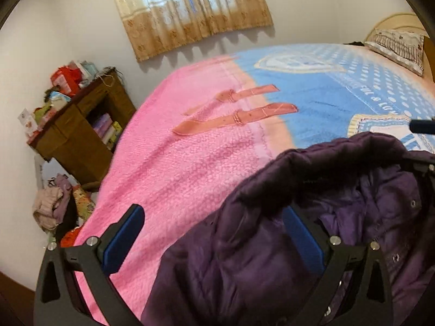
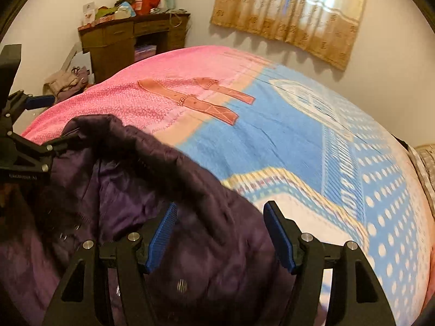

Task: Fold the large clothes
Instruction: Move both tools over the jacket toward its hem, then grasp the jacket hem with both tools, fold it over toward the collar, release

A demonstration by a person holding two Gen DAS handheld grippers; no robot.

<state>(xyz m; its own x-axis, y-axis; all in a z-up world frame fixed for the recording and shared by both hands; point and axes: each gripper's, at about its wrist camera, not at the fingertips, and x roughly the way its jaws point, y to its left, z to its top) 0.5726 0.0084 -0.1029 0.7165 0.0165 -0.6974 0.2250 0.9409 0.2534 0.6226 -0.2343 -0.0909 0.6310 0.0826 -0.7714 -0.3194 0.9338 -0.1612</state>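
Note:
A dark purple padded jacket (image 1: 258,258) (image 2: 122,190) lies bunched on the pink and blue blanket (image 1: 176,163) (image 2: 272,141) of the bed. My left gripper (image 1: 214,217) stands wide open. Its left pad (image 1: 125,239) hangs over bare pink blanket, and a raised fold of the jacket covers the tip of its right finger. In the right wrist view the left gripper (image 2: 50,122) shows at the far left, one finger at the jacket's edge. My right gripper (image 2: 220,209) is open above the jacket's right edge. Purple fabric fills the gap between its pads (image 2: 163,236), blurred, and neither pad presses on it.
A brown wooden cabinet (image 1: 73,135) (image 2: 114,43) piled with boxes stands beyond the bed's foot, and a heap of clothes (image 1: 51,206) (image 2: 65,81) lies on the floor beside it. A pillow (image 1: 397,46) rests at the headboard. A curtain (image 1: 190,13) hangs on the far wall.

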